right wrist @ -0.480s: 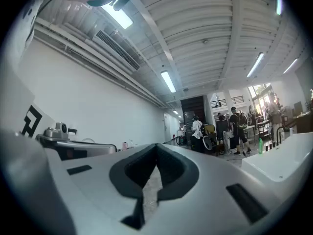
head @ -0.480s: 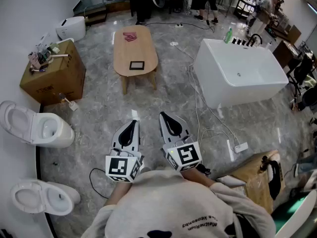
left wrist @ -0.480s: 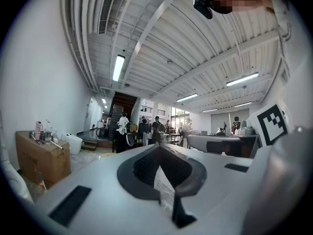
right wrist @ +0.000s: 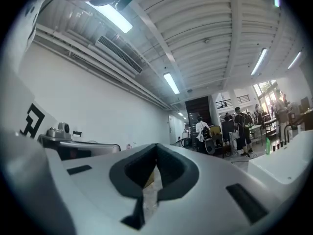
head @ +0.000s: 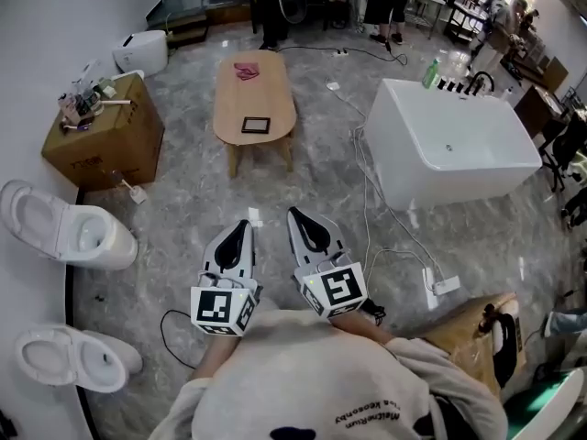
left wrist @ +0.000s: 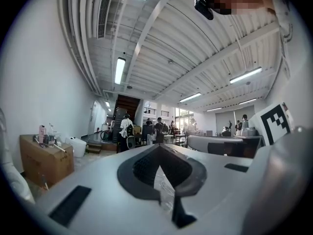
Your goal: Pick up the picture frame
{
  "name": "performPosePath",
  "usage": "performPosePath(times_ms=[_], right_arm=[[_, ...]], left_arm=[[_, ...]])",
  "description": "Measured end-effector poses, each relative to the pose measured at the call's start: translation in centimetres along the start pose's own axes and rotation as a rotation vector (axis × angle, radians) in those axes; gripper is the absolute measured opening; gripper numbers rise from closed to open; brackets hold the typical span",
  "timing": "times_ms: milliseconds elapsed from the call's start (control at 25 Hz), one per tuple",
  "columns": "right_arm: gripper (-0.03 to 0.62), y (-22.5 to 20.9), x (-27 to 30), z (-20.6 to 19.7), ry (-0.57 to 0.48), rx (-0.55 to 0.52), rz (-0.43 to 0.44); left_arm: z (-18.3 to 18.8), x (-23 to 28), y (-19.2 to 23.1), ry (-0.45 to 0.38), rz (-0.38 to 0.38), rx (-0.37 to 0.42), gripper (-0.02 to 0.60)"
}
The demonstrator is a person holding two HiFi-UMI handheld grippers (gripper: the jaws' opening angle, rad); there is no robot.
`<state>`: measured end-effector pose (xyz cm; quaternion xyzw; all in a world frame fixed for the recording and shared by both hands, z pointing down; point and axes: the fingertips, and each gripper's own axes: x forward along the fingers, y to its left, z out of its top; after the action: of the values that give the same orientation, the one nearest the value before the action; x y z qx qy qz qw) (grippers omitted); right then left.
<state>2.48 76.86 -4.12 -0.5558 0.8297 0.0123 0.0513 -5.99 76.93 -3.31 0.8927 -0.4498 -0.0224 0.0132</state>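
Left gripper (head: 242, 225) well short of table (head: 260, 85)

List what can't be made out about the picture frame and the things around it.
- picture frame, head view: too small to tell what it displays.
- pink thing on the table, head view: too small to identify.
- clutter on the cardboard box, head view: too small to name.
- Gripper views: frame hidden behind left gripper and right gripper bodies.

We found the picture frame (head: 254, 125) on the near end of the worktop (head: 263, 94), a cloth (head: 246, 70) on its far end, a box (head: 115, 145) to its left, a bathtub (head: 431, 168) to its right, and our left claw (head: 241, 225) and right claw (head: 296, 214) side by side well short of it.
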Motion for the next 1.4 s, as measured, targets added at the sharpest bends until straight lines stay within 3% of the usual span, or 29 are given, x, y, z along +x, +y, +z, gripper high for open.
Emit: performPosePath(times_ms=[160,480,1000,1400], right_arm=[[0.008,-0.8,0.7,-0.7,0.009,0.043,-0.002],[0.009,-2.4,6.6,-2.2,0.047,0.008,-0.021],[0.009,-6.7,23.3,-4.0,0.080,0.002,-0.116],[0.008,-8.8,29.1,-5.7,0.110,0.003,-0.208]], left_arm=[[-0.2,0.8,0.6,0.003,0.013,-0.007,0.008],[-1.3,5.6,5.3,0.006,0.008,-0.035,0.008],[-1.5,18.9,17.7,0.043,-0.112,-0.015,0.008],[-1.8,23.9,23.3,0.042,-0.180,-0.029,0.008]])
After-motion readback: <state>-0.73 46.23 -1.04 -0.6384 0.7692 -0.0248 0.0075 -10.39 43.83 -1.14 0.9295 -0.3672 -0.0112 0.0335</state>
